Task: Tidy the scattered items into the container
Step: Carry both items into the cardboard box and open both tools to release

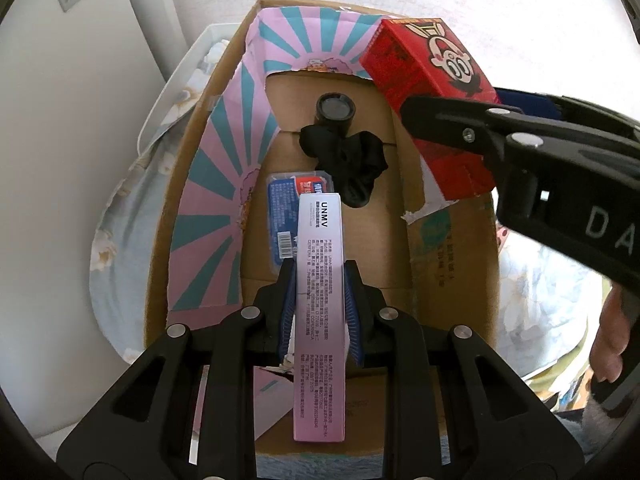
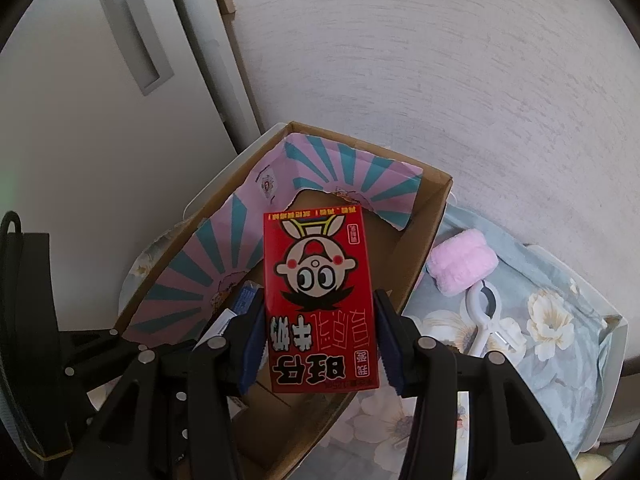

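Two cartons going over the cardboard box, one in each of my claws.

My left gripper is clamping a slim pink box above the box floor, where a blue packet and black lens cap are lying; my right gripper is squeezing a red milk carton over the far rim, beside the floral cloth.

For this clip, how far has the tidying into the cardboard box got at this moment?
Partly done. Already lying in the cardboard box: a blue packet, a black scrunchie and a small black cylinder. In hand: the left gripper clamps a long pink box and the right gripper a red milk carton, both over the box. Left outside on the floral cloth: a pink fluffy roll and a white clip.
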A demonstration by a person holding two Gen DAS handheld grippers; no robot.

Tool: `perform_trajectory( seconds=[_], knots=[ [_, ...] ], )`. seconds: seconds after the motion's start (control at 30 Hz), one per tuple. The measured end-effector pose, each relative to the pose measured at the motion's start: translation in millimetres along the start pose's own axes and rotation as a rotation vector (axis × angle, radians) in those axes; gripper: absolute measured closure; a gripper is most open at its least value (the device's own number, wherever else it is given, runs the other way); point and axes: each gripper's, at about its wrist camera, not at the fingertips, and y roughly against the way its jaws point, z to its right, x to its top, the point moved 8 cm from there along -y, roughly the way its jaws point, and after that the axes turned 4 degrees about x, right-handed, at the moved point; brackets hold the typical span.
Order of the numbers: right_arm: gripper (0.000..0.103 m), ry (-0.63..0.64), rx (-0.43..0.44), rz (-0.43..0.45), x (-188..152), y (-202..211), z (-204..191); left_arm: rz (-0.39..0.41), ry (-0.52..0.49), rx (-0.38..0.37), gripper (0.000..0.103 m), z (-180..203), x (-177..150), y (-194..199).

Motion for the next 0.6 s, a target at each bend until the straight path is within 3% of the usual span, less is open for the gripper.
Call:
perform_trajectory(
  seconds=[0.03, 0.07, 0.13, 0.6],
  knots=[
    [0.056, -0.004, 0.009, -0.001, 0, 0, 0, -0.006, 0.006, -0.004, 0.067, 1, 1, 0],
    [0.054, -0.009, 0.016, -0.002, 0, -1, -1, -0.007, 0.013, -0.003, 0.043, 1, 2, 1],
    [0.044, -0.005, 0.013, 0.002, -1, 2, 2, 0.015, 0.021, -0.005, 0.025, 2, -2, 8],
    [0.042, -0.097, 0.002, 0.093, -2, 27, 28, 0.032, 0.043, -0.003, 0.025, -1, -8, 21]
  ],
)
